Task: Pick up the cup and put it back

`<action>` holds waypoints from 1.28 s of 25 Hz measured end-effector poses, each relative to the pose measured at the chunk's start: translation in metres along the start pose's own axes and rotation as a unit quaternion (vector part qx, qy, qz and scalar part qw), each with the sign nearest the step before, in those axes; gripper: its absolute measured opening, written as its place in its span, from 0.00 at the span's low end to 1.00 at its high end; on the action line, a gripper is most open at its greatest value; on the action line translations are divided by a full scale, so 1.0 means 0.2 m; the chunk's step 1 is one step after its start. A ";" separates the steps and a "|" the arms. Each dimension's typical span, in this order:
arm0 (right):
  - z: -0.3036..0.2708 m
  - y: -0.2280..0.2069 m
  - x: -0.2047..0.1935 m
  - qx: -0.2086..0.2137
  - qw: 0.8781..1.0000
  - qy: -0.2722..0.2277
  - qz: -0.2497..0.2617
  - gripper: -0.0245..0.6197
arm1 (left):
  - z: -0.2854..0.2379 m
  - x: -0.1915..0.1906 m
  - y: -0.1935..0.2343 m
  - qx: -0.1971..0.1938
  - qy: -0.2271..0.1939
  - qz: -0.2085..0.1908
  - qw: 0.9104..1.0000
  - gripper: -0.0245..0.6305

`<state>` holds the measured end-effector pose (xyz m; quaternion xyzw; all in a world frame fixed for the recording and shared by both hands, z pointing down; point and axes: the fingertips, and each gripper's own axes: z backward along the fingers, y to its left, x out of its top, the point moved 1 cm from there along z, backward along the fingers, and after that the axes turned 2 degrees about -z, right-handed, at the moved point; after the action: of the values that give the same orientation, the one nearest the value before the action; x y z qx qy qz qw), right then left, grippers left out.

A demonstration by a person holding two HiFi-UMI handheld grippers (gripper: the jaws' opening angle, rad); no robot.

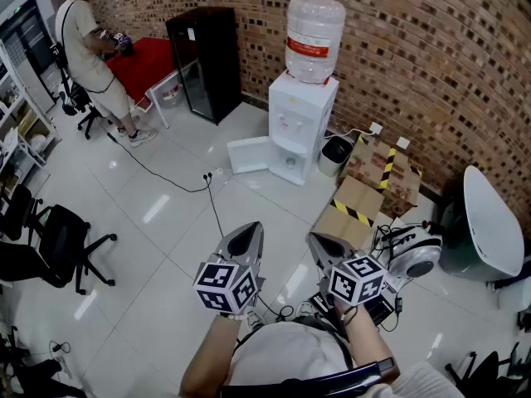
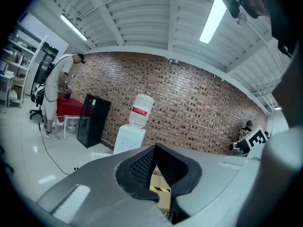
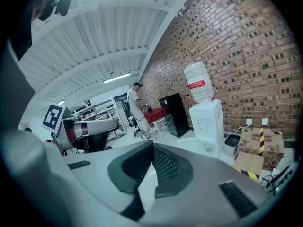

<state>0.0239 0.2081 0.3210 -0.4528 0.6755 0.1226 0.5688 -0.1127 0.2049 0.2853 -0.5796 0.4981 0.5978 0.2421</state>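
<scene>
Both grippers are held low in front of the person, above the white floor (image 1: 158, 222), side by side and apart from each other. They aim toward the water dispenser (image 1: 300, 127) against the brick wall.

The left gripper (image 2: 155, 148) is clenched: its fingers (image 2: 141, 167) meet at the tips with nothing between them, and only a box with striped tape shows through the slit lower down. In the head view its tip (image 1: 251, 226) hangs over bare tile and touches nothing.

The right gripper (image 3: 153, 145) is clenched too. Its fingers (image 3: 166, 167) are pressed together at the tips and empty, with floor showing through the narrow gap below. From above (image 1: 315, 240) it hovers near the cardboard boxes (image 1: 357, 210) without touching them.

The cup cannot be made out in any view; it may be too small or hidden around the dispenser.

A second person (image 1: 87, 48) stands well away at a red table (image 1: 145, 60), beside a black cabinet (image 1: 206, 60).
</scene>
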 end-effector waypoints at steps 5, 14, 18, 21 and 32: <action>-0.02 0.02 0.01 0.001 1.000 0.001 0.002 0.05 | 0.01 0.01 0.01 -0.002 -0.002 -0.001 1.000 0.04; -0.07 0.05 -0.01 0.001 1.000 0.007 0.001 0.05 | 0.02 0.00 0.08 -0.002 0.002 0.001 1.000 0.04; -0.12 0.07 -0.03 -0.005 1.000 0.007 -0.003 0.05 | 0.04 -0.01 0.16 -0.002 0.005 0.006 1.000 0.04; -0.14 0.07 -0.07 -0.014 1.000 0.007 -0.012 0.05 | 0.05 -0.05 0.22 -0.004 0.011 0.013 1.000 0.04; -0.36 -0.26 -0.06 -0.048 0.998 0.009 -0.043 0.05 | -0.32 -0.17 0.36 -0.026 0.066 0.012 0.997 0.04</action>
<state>0.0148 0.1366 0.3733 -0.5093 0.6538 0.1267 0.5450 -0.1392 0.1307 0.3499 -0.6179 0.5042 0.5738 0.1862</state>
